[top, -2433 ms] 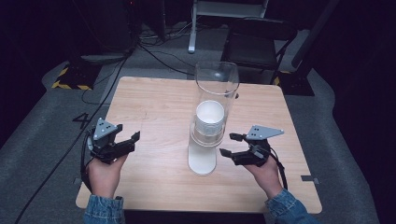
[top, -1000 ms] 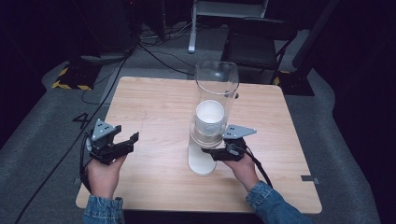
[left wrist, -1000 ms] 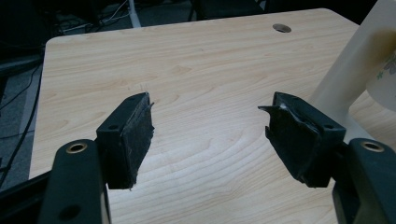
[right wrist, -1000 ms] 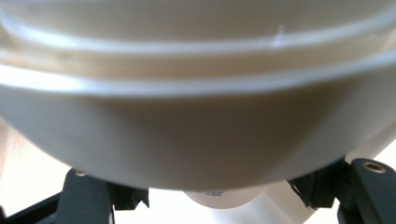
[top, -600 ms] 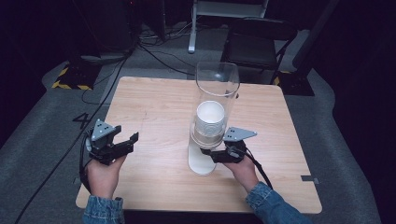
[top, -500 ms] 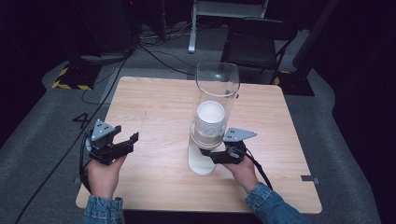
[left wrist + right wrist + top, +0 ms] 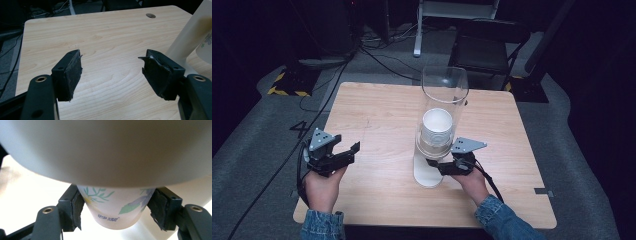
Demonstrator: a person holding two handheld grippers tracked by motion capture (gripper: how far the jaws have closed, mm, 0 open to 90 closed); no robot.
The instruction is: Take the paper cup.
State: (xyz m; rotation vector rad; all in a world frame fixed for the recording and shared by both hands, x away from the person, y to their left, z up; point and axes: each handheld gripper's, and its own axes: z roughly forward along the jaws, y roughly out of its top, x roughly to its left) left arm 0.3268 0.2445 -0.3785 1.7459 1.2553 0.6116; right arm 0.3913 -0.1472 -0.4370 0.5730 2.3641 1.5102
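A clear tube dispenser [image 7: 445, 92] on a white stand [image 7: 426, 175] holds a stack of white paper cups [image 7: 437, 126] at the table's middle. In the right gripper view, the lowest cup [image 7: 113, 216], printed with green leaves, hangs below the dispenser's pale collar [image 7: 107, 150]. My right gripper [image 7: 116, 203] has a pad on each side of that cup. From above, the right gripper [image 7: 435, 165] sits at the tube's foot. My left gripper [image 7: 354, 150] hovers open over bare wood at the front left, its jaws [image 7: 111, 56] wide apart with nothing between them.
The wooden table [image 7: 382, 110] has a cable hole [image 7: 150, 15] near its far edge. The dispenser stand [image 7: 187, 37] rises at the right of the left gripper view. A dark chair [image 7: 484, 50] and floor cables [image 7: 382, 55] lie beyond the table.
My right gripper has moved left from the table's right side to the foot of the dispenser and stands at the lowest cup. The left gripper has stayed put.
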